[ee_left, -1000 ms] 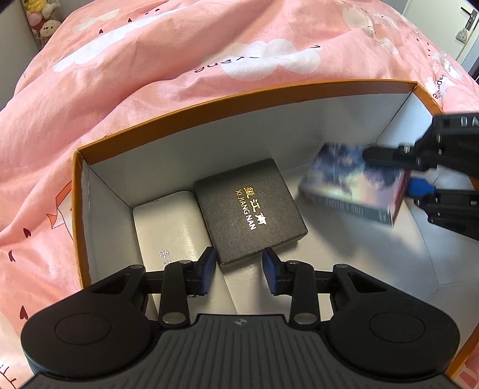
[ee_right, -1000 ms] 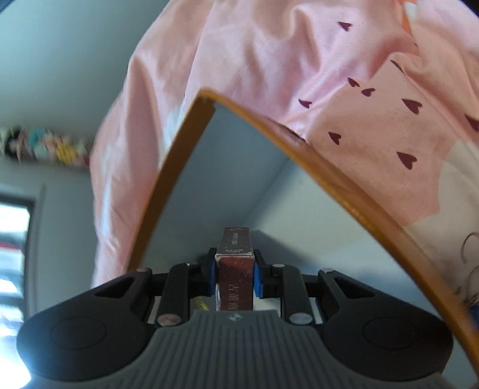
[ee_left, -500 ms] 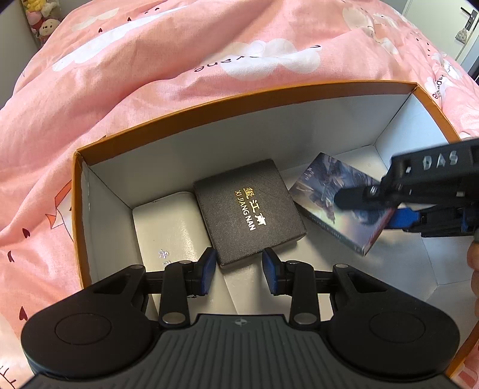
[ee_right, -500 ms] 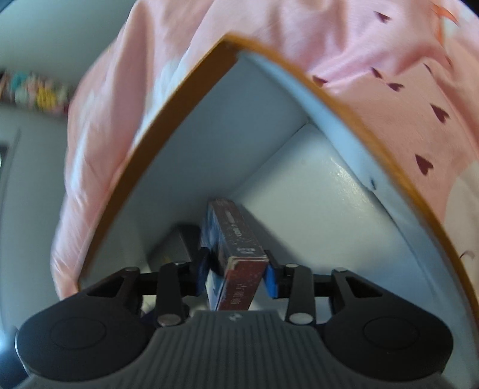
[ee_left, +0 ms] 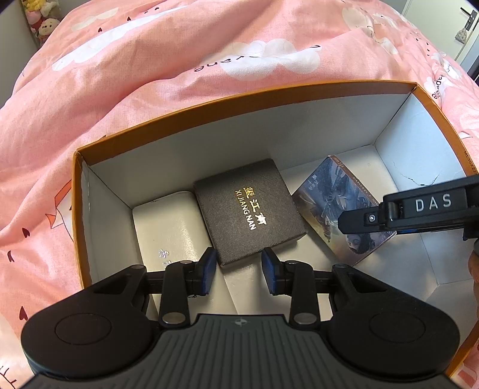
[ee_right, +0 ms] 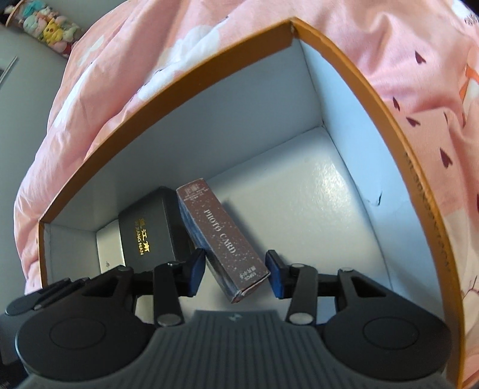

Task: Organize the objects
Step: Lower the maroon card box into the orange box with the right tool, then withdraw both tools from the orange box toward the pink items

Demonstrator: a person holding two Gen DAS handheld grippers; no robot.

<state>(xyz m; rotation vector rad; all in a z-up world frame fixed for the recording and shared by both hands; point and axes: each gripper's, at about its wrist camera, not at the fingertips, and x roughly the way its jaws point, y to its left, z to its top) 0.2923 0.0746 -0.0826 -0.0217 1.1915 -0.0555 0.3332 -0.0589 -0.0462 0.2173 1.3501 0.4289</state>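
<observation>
A pink bedspread (ee_left: pixel 143 89) with white clouds and small dark hearts covers the bed. Plush toys (ee_left: pixel 37 18) sit on a shelf at its far left corner. A door handle (ee_left: pixel 468 15) shows at the far right.

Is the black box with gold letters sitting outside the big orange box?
No, the black box lies inside the orange box, between a white box and a photo card box.

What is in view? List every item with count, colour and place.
cardboard box: one, orange outside, white inside, on the bedding
gift box: one, black with gold lettering, middle of the box floor
case: one, white, left of the gift box
photo card box: one, dark blue and maroon, right of the gift box
bedding: one, pink with white clouds
plush toys: several, mixed colours, far corner
left gripper: black, open, empty
right gripper: black, jaws just opened, photo card box between them
</observation>
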